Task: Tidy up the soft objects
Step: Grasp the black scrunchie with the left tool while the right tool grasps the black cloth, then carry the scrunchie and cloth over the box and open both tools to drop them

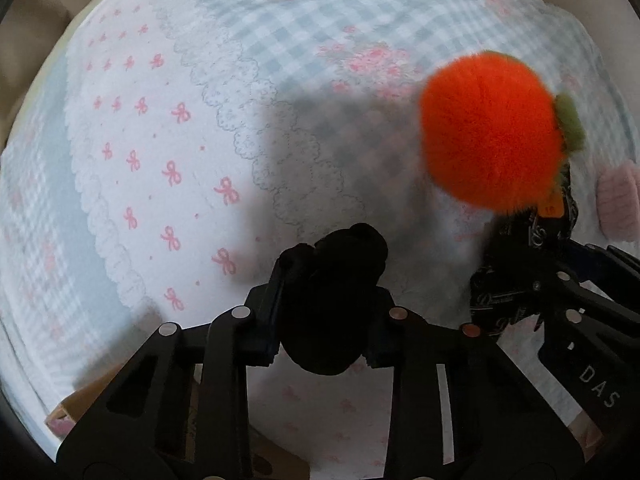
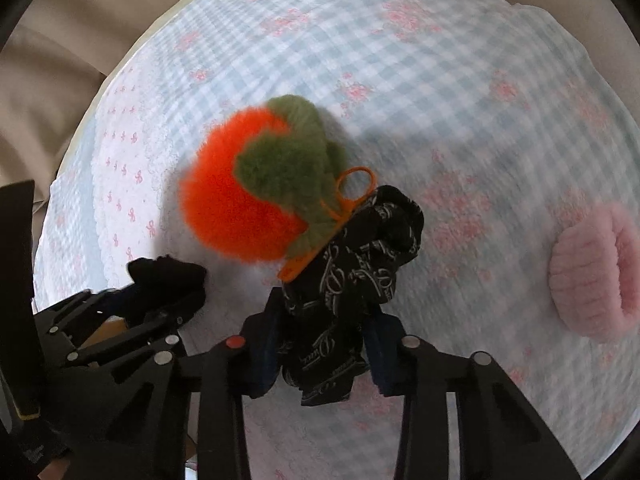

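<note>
Left wrist view shows the left gripper [image 1: 326,312], its fingers [image 1: 264,320] closed on a plain black soft bundle [image 1: 336,292]. Right wrist view shows the right gripper [image 2: 324,344], its fingers [image 2: 262,356] closed on a black patterned cloth [image 2: 352,280]. An orange plush fruit [image 2: 244,196] touches this cloth, and its orange loop [image 2: 354,186] lies over it. Farther right, a pink fluffy ring [image 2: 596,276] rests on the checked bedspread [image 2: 420,80]. I judge that lifting may drag the fruit along, because the loop could be caught in the cloth.
</note>
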`<state>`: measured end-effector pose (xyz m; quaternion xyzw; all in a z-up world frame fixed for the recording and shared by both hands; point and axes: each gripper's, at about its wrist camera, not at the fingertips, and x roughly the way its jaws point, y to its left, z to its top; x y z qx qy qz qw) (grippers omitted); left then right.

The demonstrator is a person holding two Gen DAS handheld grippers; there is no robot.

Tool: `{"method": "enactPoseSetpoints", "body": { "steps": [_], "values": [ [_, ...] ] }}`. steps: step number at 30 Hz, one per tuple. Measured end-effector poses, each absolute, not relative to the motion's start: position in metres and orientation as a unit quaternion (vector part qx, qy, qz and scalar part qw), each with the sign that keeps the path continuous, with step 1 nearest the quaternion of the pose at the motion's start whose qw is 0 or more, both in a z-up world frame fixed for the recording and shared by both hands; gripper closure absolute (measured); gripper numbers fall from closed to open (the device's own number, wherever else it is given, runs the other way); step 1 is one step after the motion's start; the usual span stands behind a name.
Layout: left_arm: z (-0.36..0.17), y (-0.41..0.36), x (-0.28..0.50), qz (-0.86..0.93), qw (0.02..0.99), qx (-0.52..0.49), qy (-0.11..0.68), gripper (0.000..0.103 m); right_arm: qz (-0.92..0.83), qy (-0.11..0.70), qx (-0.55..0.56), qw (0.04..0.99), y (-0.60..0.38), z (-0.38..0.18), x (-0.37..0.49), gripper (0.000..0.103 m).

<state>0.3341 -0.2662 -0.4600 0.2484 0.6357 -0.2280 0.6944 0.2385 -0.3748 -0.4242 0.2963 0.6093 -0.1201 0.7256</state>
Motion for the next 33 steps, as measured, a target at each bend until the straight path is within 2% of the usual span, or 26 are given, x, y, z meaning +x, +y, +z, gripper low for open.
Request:
{"method": "enactPoseSetpoints", "body": {
  "steps": [8, 16, 27, 33],
  "values": [
    [-0.445, -0.274, 0.326, -0.236, 0.701, 0.229, 0.632, 0.081, -0.124, 0.601, 0.303, 0.729, -0.381, -0.415, 0.230, 0.074],
    [-0.386, -0.265, 0.313, -0.239, 0.730, 0.184, 0.613, 0.081, -0.122, 0.585, 0.291, 0.747, -0.387, -0.382, 0.216, 0.074],
    [-0.256, -0.202, 0.276, -0.221, 0.788, 0.095, 0.567, 0.081, -0.091, 0.547, 0.245, 0.795, -0.364, -0.273, 0.193, 0.074],
    [-0.209, -0.135, 0.255, -0.192, 0.817, 0.041, 0.542, 0.081, -0.032, 0.542, 0.179, 0.821, -0.322, -0.213, 0.182, 0.074]
  ]
}}
